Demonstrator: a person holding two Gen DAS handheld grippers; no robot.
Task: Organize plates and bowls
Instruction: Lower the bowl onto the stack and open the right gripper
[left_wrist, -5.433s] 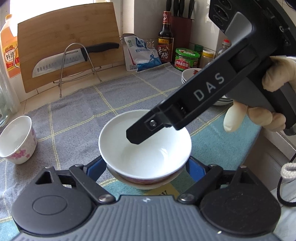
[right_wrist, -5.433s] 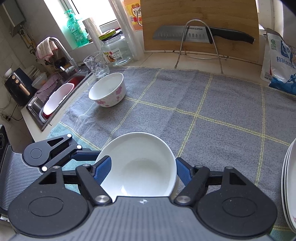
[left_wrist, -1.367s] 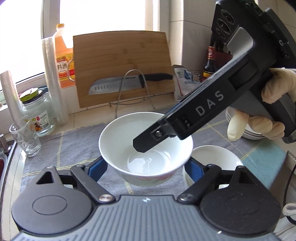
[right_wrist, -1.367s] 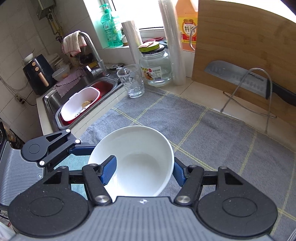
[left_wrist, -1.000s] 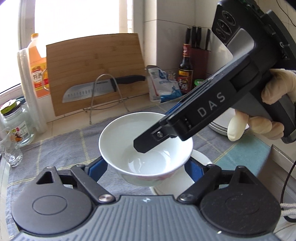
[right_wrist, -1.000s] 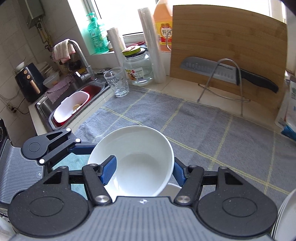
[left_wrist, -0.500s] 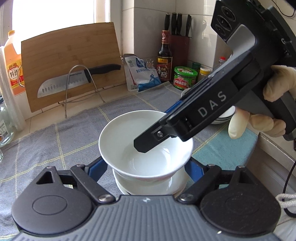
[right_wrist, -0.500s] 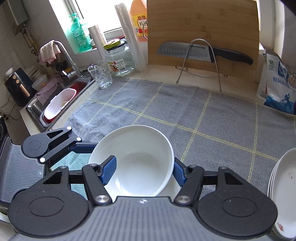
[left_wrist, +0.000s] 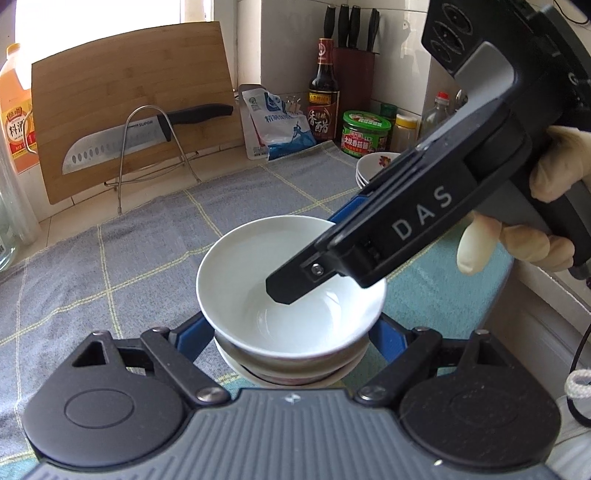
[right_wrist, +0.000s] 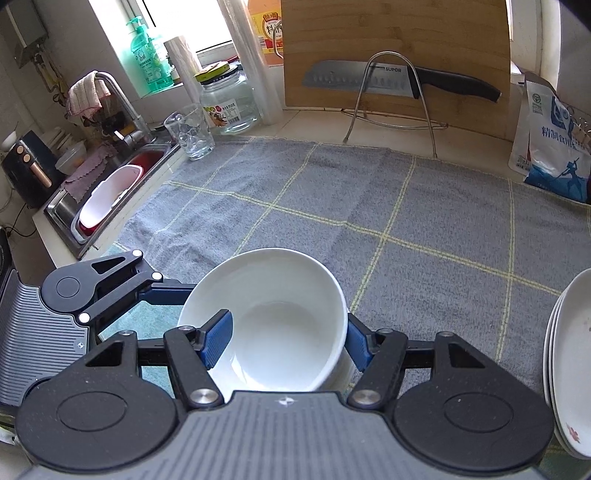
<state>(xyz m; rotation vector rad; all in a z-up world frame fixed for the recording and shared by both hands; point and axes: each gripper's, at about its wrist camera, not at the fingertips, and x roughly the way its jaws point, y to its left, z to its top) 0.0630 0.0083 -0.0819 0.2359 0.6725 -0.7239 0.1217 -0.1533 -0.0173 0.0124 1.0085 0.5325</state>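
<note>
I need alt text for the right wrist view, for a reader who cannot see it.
The right hand-held gripper pinches the rim of a white bowl over a grey checked towel, with the left hand-held gripper at the bowl's far side. Stacked plates sit right; a knife rests against a cutting board behind.

The white bowl (left_wrist: 291, 291) held between both tongs was in the air over the grey cloth (right_wrist: 388, 206) about a second ago; now it has come down into the bowl below (left_wrist: 288, 373), nested on top of it. The views have swung right: the drinking glass (right_wrist: 189, 132) and jar (right_wrist: 229, 101) have left the left wrist view, and the sauce bottle (left_wrist: 324, 107) and stacked plates (right_wrist: 569, 369) have come into sight.
</note>
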